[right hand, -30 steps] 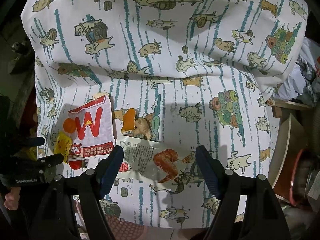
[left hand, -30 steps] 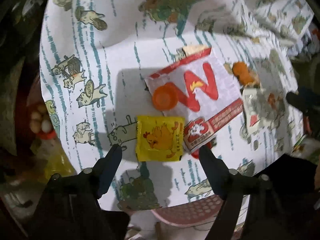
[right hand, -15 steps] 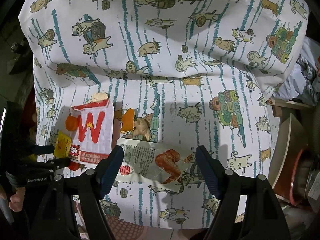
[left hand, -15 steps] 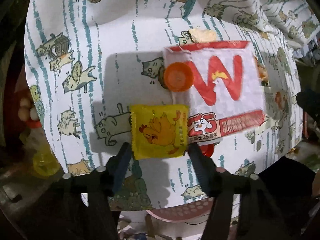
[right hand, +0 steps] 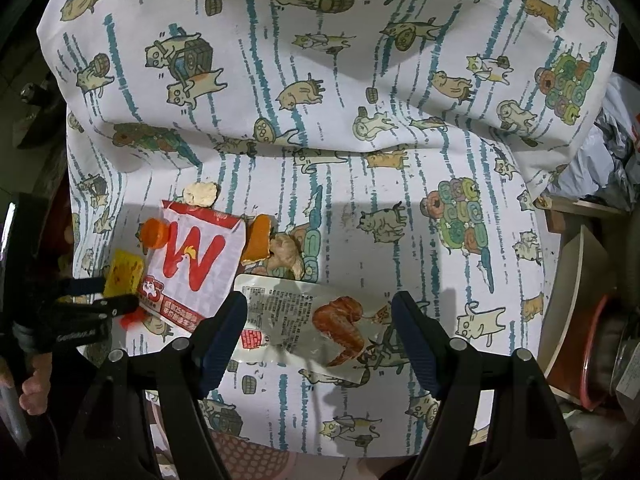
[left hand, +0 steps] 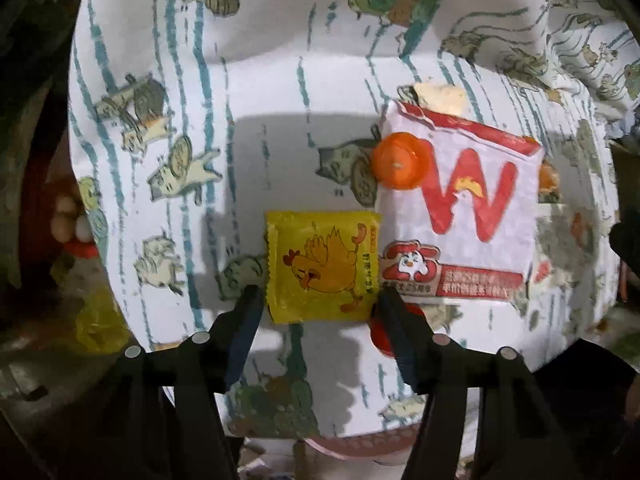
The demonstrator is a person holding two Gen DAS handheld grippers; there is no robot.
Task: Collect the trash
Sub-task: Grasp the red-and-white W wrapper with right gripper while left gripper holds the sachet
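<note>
Fingers (left hand: 250,308) on my left gripper (left hand: 318,300) bracket the near edge of the yellow chicken sachet (left hand: 322,266), one tip at each lower corner; the jaws stand about as wide as the sachet, and I cannot tell whether the tips actually press its edges. The sachet lies flat on the cat-print cloth (left hand: 256,88), its right edge touching or just overlapping the white-and-red W wrapper (left hand: 468,208). An orange cap (left hand: 400,166) sits on that wrapper's upper left corner, a pale crumb (left hand: 440,98) lies at its far edge, and something red (left hand: 380,336) peeks out beside my left gripper's right finger.

From my right wrist view, the right gripper (right hand: 318,312) hangs wide open with nothing gripped, its two fingers straddling the clear chicken-wing packet (right hand: 308,324) that lies flat on the cloth. Beyond the packet sit an orange peel piece (right hand: 258,242) and a tan food scrap (right hand: 286,254), touching each other, just right of the W wrapper.
</note>
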